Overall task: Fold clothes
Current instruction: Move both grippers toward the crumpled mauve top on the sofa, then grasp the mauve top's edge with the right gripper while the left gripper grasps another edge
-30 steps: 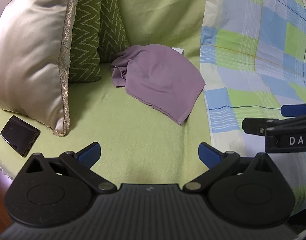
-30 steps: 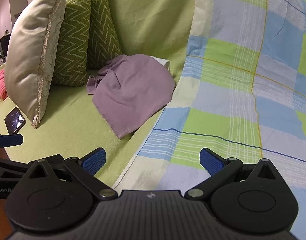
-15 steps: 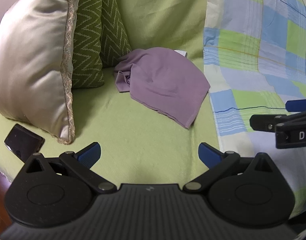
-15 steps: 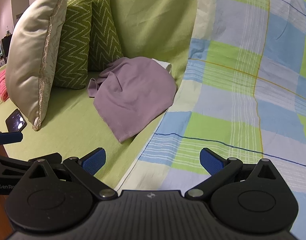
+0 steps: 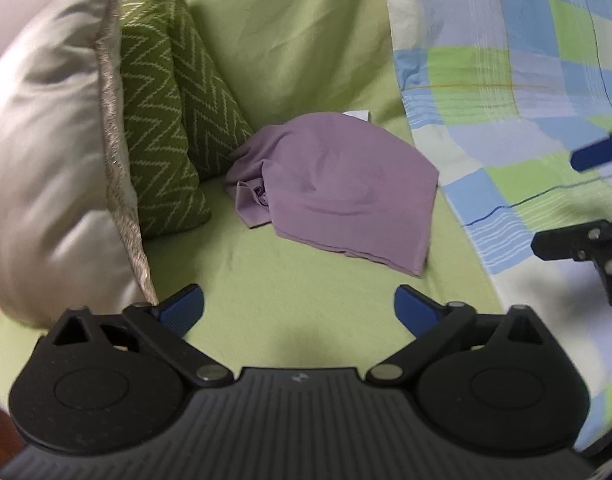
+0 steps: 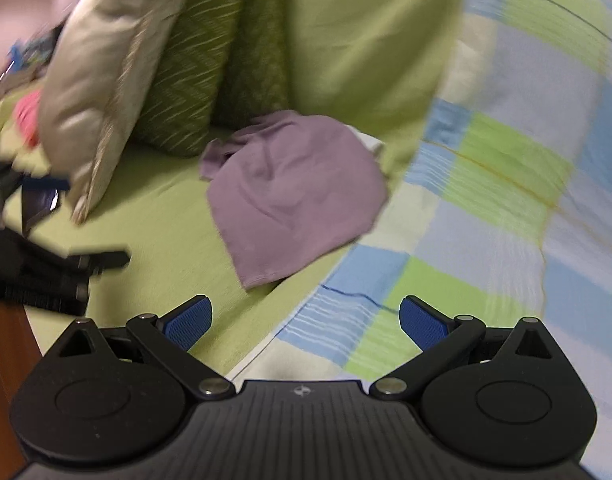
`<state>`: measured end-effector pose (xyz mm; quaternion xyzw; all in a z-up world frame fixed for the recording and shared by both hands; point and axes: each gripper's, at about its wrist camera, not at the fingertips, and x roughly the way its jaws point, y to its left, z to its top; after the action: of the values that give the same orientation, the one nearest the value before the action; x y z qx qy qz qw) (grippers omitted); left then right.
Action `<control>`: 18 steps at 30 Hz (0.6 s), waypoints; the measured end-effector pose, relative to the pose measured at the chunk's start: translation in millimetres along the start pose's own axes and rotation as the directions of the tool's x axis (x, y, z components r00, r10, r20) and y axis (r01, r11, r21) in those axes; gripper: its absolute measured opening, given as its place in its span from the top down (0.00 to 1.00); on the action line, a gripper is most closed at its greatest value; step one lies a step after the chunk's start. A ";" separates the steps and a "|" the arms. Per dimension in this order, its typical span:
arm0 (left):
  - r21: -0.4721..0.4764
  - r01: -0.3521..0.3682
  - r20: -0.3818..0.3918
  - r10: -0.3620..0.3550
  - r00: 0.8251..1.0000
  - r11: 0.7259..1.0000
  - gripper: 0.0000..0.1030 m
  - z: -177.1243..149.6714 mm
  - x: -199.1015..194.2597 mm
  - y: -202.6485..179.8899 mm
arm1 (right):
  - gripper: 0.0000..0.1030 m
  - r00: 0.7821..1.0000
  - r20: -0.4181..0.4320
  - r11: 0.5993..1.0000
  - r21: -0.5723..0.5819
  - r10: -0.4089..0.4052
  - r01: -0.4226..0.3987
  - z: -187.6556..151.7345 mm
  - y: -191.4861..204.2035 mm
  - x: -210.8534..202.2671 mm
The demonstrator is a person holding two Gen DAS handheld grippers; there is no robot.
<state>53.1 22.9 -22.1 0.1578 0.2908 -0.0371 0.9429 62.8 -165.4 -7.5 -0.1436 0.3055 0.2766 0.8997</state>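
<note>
Mauve, soft knit garment (image 5: 337, 196) lies crumpled on the light-green sofa seat (image 5: 266, 296), bunched end just beside two green zigzag-patterned cushions (image 5: 166, 136), far edge near the blue-and-green checked cotton sheet (image 5: 505, 92). Left black gripper with blue fingertip pads (image 5: 300, 309): jaws spread wide, nothing between them, poised over bare seat short of the garment. Right black gripper with blue pads (image 6: 306, 318): likewise released and empty, over the sheet's edge; a beige satin pillow (image 5: 50, 176) leans at far left.
</note>
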 end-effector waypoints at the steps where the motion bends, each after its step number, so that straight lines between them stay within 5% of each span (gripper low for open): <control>1: 0.025 0.014 0.002 -0.014 1.000 1.000 0.09 1.0 6.5 2.3 | 0.04 1.000 0.000 0.999 -0.048 0.004 -0.004 1.1 3.6 4.9; 4: 0.105 0.049 0.000 -0.049 0.999 0.993 0.13 3.3 24.8 6.8 | 0.14 1.000 -0.018 0.979 -0.202 0.014 -0.017 6.4 13.4 25.3; 9: 0.221 0.115 -0.012 -0.115 0.993 0.969 0.32 7.4 57.6 11.7 | 0.32 0.998 -0.045 0.907 -0.416 0.054 -0.068 7.4 30.2 61.2; 18: 0.264 0.150 -0.010 -0.153 0.988 0.953 0.30 8.1 87.8 12.1 | 0.40 0.996 -0.054 0.804 -0.588 0.066 -0.085 -0.1 61.1 118.2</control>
<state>132.1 33.7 -61.6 0.2590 0.2893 -0.1485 0.9095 105.0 -67.7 -87.3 -0.4079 0.2241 0.3909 0.7941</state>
